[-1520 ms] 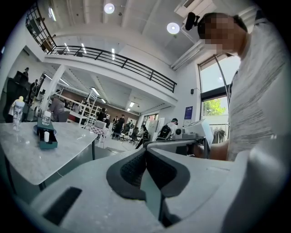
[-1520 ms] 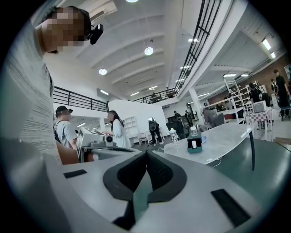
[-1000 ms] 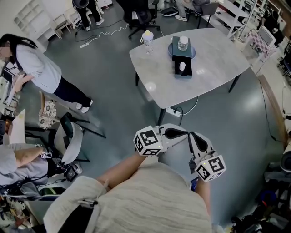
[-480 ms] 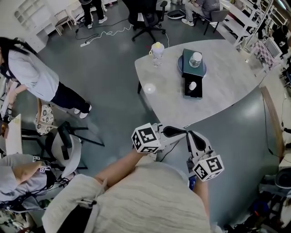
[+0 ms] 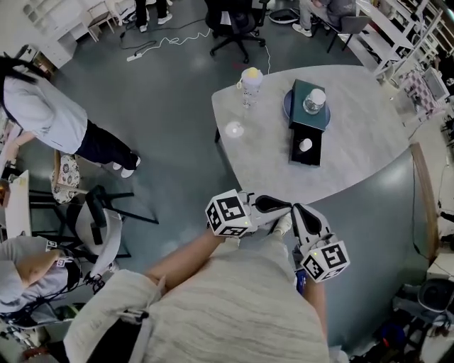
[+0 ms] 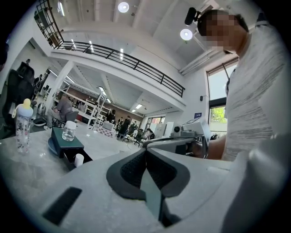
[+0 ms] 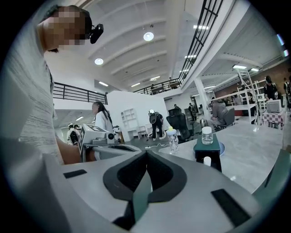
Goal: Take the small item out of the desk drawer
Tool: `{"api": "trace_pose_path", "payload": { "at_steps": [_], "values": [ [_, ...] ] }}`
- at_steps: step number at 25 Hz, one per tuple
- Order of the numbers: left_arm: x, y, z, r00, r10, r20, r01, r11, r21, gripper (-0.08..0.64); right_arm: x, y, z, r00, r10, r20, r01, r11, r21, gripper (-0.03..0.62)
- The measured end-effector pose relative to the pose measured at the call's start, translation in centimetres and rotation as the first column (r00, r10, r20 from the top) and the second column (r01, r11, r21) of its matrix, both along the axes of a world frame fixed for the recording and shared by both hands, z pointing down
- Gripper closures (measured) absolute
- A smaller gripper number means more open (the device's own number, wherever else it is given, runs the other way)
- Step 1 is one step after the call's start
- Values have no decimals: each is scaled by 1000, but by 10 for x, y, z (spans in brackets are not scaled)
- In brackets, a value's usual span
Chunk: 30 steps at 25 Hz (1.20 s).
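Note:
A dark teal desk drawer unit [image 5: 310, 96] stands on the grey table [image 5: 362, 135], with a glass jar [image 5: 314, 101] on top. Its black drawer [image 5: 305, 150] is pulled open toward me, and a small white item [image 5: 305, 145] stands inside. The same unit [image 6: 66, 142], [image 7: 207, 148] and white item [image 6: 78, 159], [image 7: 207, 161] show in both gripper views. My left gripper [image 5: 287, 207], [image 6: 146, 157] and right gripper [image 5: 299, 210], [image 7: 146, 159] are held close to my chest, short of the table's near edge. Both are shut, with nothing between the pads.
A baby bottle [image 5: 250, 83] stands on the table left of the drawer unit. A person [image 5: 42, 113] stands at the left, another sits at lower left beside a chair [image 5: 106, 220]. An office chair [image 5: 237, 21] and a power cable [image 5: 163, 46] lie beyond the table.
The table and drawer unit have come nearer and lower in the head view as I walk toward them. Both grippers keep the same pose in front of me, shut.

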<state>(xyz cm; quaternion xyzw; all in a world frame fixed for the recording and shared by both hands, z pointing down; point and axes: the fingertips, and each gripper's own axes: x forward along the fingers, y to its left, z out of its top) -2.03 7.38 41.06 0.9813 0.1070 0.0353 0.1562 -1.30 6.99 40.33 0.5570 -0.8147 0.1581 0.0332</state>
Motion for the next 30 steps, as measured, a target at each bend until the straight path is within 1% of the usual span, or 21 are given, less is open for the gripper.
{"api": "trace_pose_path", "payload": {
  "at_steps": [6,13,16,21,25,30],
  "values": [
    [34,-41,8,996,-81,28,81,997,-2,545,33,-43,8,995,-102,-16,102,995,-12,583],
    [97,-85,20,983,-170,75,170,985,10,545,94,-87,20,977,-208,-46,207,978,-35,583],
    [123,-101,25,971,-220,91,219,976,15,545,119,-104,26,965,-258,-48,257,966,-40,583],
    [161,-124,31,947,-303,107,302,953,26,545,157,-127,33,937,-341,-68,338,940,-53,583],
    [176,-141,43,925,-354,139,351,935,45,545,171,-144,44,913,-402,-71,398,915,-69,581],
    [186,-153,64,908,-374,188,369,927,59,545,181,-157,65,895,-440,-76,432,896,-106,581]
  ]
}}
